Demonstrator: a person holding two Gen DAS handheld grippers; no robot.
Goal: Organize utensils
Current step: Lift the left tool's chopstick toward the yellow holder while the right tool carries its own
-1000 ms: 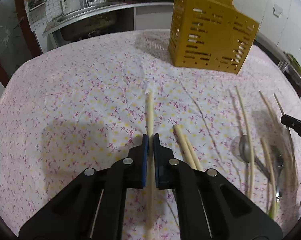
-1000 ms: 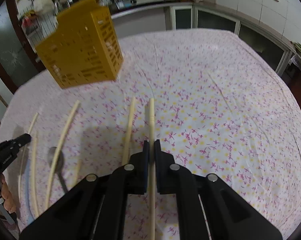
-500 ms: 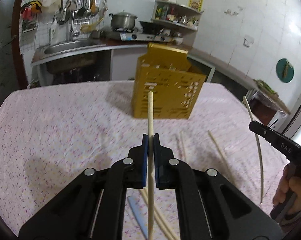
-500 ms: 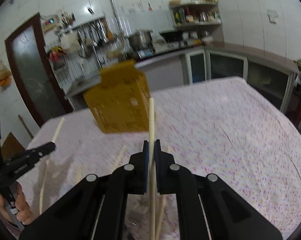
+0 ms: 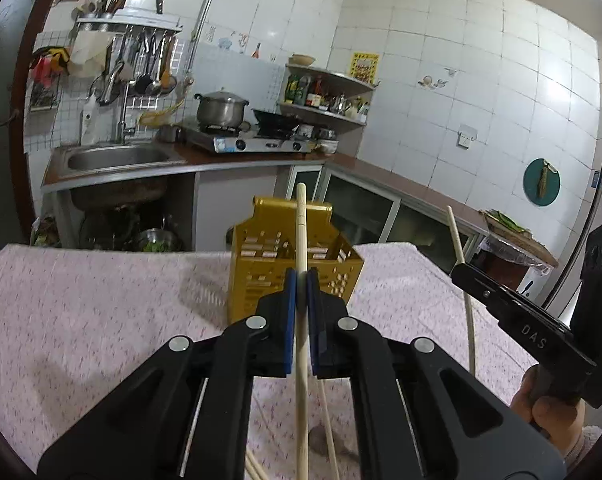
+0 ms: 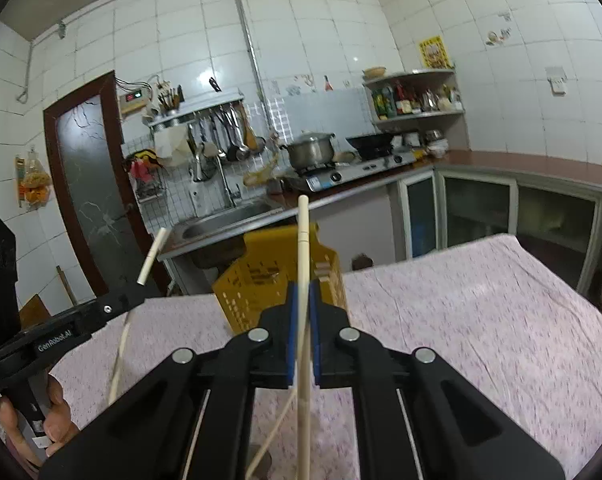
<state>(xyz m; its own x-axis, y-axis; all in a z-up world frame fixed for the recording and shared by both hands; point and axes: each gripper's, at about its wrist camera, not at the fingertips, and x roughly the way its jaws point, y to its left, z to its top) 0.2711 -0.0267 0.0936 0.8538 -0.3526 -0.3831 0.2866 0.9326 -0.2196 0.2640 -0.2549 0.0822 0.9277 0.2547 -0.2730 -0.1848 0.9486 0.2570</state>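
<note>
The left tongs [image 5: 301, 280], at lower centre of the left wrist view, are clenched on a pale chopstick [image 5: 301, 240] that runs straight up between the blue pads, its tip crossing the yellow slotted holder [image 5: 261, 264] standing just behind on the pink floral surface [image 5: 81, 312]. The right tongs [image 6: 302, 292] likewise grip a second chopstick [image 6: 303, 240] pointing up past the same holder. At the left view's right edge the other tool and a hand [image 5: 549, 412] appear. More chopsticks [image 5: 329, 432] lie below.
</note>
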